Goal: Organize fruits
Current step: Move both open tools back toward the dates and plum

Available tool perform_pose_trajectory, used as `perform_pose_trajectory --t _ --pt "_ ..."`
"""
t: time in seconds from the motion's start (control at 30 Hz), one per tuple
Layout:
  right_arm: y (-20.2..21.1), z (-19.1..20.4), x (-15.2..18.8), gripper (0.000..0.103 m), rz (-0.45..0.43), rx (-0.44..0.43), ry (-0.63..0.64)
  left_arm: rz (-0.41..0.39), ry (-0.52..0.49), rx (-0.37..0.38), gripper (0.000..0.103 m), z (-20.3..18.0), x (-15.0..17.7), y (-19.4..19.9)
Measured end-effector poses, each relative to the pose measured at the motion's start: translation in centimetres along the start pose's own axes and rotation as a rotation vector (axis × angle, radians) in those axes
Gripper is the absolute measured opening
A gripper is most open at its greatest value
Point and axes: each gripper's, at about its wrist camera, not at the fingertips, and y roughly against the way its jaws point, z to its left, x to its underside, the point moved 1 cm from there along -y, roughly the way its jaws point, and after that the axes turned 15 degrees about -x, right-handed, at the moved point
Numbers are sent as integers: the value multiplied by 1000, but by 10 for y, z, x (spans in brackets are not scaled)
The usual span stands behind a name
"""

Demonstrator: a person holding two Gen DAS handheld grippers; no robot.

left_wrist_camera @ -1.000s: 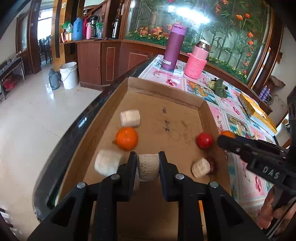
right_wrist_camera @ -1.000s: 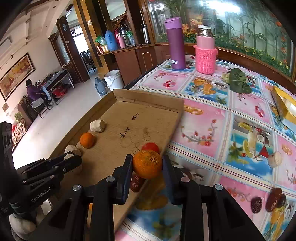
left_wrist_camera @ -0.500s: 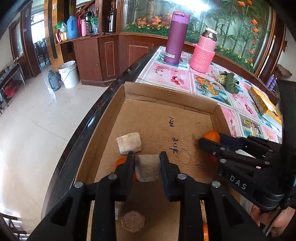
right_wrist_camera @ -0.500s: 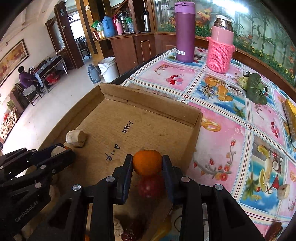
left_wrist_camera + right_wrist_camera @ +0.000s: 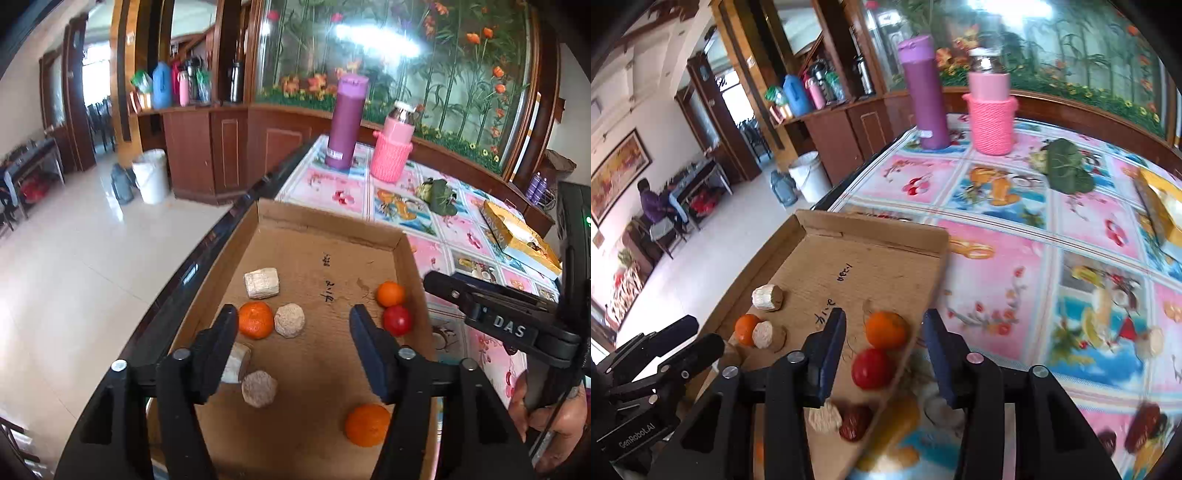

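Currently, both grippers are hovering over the shallow cardboard tray (image 5: 328, 229) at the table's edge, and both are standing with jaws spread wide, holding nothing. The left gripper (image 5: 291, 332) is hanging above the tray's near-left area. Just ahead of its left finger, a mandarin (image 5: 255, 319) is lying in contact with a round beige fruit piece (image 5: 290, 320). A blockier pale piece (image 5: 262, 283) is sitting just beyond them, and two more pale pieces (image 5: 259, 388) are resting close under the left finger. The right gripper (image 5: 884, 350) is hanging over the tray's right wall. Between its fingers, a second orange (image 5: 885, 329) is lying against a red tomato-like fruit (image 5: 872, 368), both inside the tray beside that wall. A third orange (image 5: 367, 424) is sitting alone near the tray's near-right corner. Beyond the tray, a purple flask (image 5: 347, 122) and a pink knit-sleeved jar (image 5: 393, 147) are standing upright on the patterned tablecloth (image 5: 997, 284).
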Motion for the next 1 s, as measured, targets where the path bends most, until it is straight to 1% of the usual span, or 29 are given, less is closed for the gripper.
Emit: perform_pose_trajectory --t 0.03,0.07,0.1,0.17,0.3,0.43,0.63,0.87,1.0 --pt "12 -2 6 50 -18 0 -11 -23 -2 -10 72 -3 2 9" --pt "22 -3 12 51 -35 -2 -22 -44 -4 -20 75 -5 5 17" --pt "32 -5 19 54 -50 -2 -35 -68 -7 -27 80 -10 9 27" --pt "53 -10 35 57 -81 9 -63 -95 -17 -29 81 -18 13 39" --pt "88 -23 66 59 -136 35 -109 -147 -70 -29 81 -40 19 63" --pt "112 -40 88 61 -161 71 -142 -191 -129 -30 81 -61 27 84" --pt "143 -71 109 61 -187 111 -201 -194 -176 -15 81 -84 33 96" --pt "173 -107 127 62 -214 166 -269 -158 -192 17 81 -93 38 91" --pt "192 -133 135 62 -233 214 -329 -115 -190 49 81 -97 41 81"
